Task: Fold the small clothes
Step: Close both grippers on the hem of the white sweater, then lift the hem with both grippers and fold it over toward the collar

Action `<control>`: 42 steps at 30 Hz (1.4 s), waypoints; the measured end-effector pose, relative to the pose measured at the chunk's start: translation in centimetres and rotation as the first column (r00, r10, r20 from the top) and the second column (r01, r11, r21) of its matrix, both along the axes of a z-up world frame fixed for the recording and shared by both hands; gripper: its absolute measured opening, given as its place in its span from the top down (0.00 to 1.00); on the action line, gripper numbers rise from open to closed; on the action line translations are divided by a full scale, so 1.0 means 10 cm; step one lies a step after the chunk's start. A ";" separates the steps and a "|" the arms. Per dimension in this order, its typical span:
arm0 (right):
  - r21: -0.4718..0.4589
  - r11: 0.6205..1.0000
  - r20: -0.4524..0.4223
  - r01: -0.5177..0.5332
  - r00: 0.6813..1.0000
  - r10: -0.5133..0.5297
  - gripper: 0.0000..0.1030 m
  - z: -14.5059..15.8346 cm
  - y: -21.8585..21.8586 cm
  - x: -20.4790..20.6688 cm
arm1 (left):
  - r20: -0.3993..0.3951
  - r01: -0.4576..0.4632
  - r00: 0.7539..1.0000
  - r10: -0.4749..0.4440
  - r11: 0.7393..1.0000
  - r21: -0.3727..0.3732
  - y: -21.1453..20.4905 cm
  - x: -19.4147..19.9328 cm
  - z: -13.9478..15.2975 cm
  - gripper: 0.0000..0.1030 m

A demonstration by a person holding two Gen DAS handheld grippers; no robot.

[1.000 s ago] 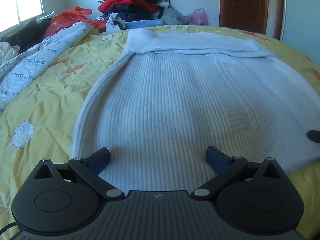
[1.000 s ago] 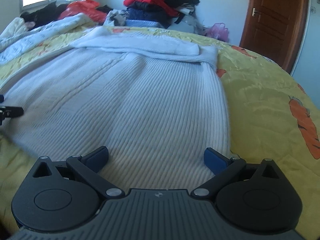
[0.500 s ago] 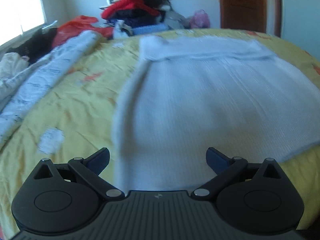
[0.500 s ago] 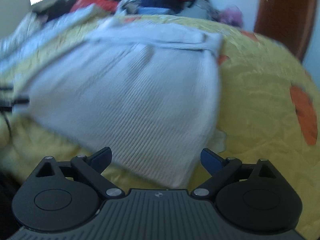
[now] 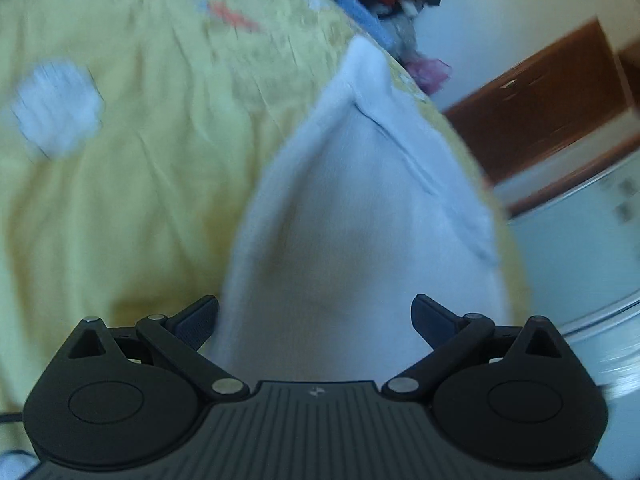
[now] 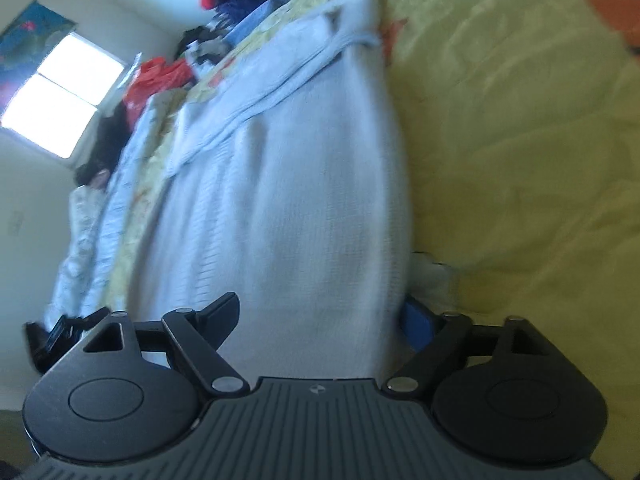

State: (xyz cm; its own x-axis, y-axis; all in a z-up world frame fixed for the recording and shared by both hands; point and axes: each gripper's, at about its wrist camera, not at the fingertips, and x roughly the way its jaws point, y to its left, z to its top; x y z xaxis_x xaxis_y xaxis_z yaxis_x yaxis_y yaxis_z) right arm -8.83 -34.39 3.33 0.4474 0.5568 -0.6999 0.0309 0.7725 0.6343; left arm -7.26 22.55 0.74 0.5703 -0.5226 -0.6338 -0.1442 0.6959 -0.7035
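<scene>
The white knit sweater [image 6: 304,200] lies flat on the yellow bed [image 6: 520,140]. My right hand-held gripper [image 6: 324,320] is closing astride its hem corner, my left hand-held gripper [image 5: 314,316] gapes; snatching one layer would skew the fold.

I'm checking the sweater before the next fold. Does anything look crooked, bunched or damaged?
Nothing stands out. The white sweater lies flat on the yellow bedspread, its far part already folded over; motion blur hides fine detail.

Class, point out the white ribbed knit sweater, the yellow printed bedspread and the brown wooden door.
white ribbed knit sweater [image 6: 304,200], right wrist view, middle of body.
yellow printed bedspread [image 6: 520,140], right wrist view, bare area.
brown wooden door [image 5: 552,108], left wrist view, panel.
</scene>
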 end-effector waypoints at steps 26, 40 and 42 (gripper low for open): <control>0.103 0.994 -0.061 -0.044 0.997 0.051 0.87 -0.15 -0.07 0.00 | -0.109 0.201 0.977 -0.181 0.954 0.222 -0.10 0.24 0.05 0.89; 0.406 0.913 0.226 0.031 0.965 -0.134 0.87 0.50 -0.49 0.81 | 0.253 0.083 0.964 -0.085 0.996 0.018 0.03 1.22 0.92 0.90; 0.438 0.897 0.246 0.060 0.952 -0.184 0.87 0.51 -0.61 1.12 | 0.279 0.076 0.957 -0.077 0.997 0.016 -0.01 1.58 0.99 0.90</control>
